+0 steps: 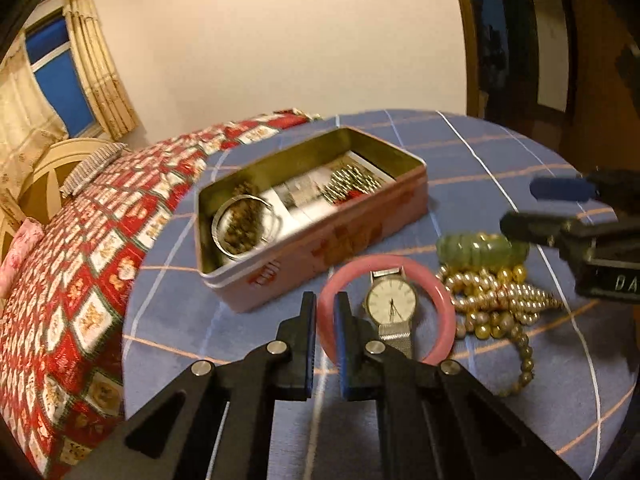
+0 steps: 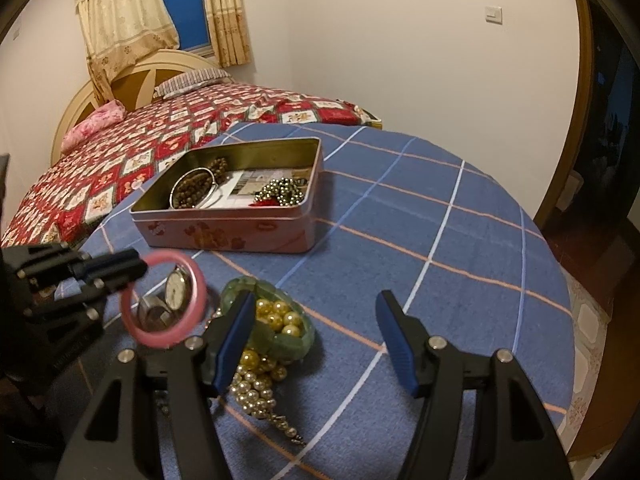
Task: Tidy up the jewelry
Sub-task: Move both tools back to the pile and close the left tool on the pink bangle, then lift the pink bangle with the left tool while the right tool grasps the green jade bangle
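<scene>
While left jaws (image 1: 325, 304) clench pink bangle's (image 1: 440, 284) rim, right jaws (image 2: 316, 308) gape above green bracelet (image 2: 296, 344).

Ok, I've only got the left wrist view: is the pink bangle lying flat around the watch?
Observer: No. The left gripper holds the pink bangle tilted up off the tablecloth; the watch lies behind it.
Operator: Is the right gripper holding anything?
Observer: No, the right gripper is wide open and empty.
Operator: Are the gold beads beside the green bracelet?
Observer: Some gold beads sit inside the green bracelet; the rest trail out toward the camera.
</scene>
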The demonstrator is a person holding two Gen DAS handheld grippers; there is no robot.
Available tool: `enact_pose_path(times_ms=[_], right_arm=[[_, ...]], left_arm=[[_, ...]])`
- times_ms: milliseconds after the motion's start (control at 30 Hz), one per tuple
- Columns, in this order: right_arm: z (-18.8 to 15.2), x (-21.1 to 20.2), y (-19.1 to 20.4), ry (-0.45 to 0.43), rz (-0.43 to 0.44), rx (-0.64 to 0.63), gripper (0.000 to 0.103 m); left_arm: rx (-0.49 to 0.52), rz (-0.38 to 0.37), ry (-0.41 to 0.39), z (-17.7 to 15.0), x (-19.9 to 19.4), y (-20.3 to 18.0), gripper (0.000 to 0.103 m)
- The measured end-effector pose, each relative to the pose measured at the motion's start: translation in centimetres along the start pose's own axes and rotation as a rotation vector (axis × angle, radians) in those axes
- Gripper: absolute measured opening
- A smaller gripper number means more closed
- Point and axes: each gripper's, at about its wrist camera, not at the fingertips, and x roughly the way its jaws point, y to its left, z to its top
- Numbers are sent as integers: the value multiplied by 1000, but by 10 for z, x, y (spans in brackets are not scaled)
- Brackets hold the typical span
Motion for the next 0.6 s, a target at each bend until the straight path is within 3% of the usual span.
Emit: enact_pose_path(times_ms=[300, 600], right_arm=[[-1, -1, 13, 5, 45, -52, 66], [0, 6, 28, 20, 57, -96, 65]], left_arm=[[-14, 25, -54, 7, -18, 13, 8], [-58, 51, -30, -2, -10, 24, 8]])
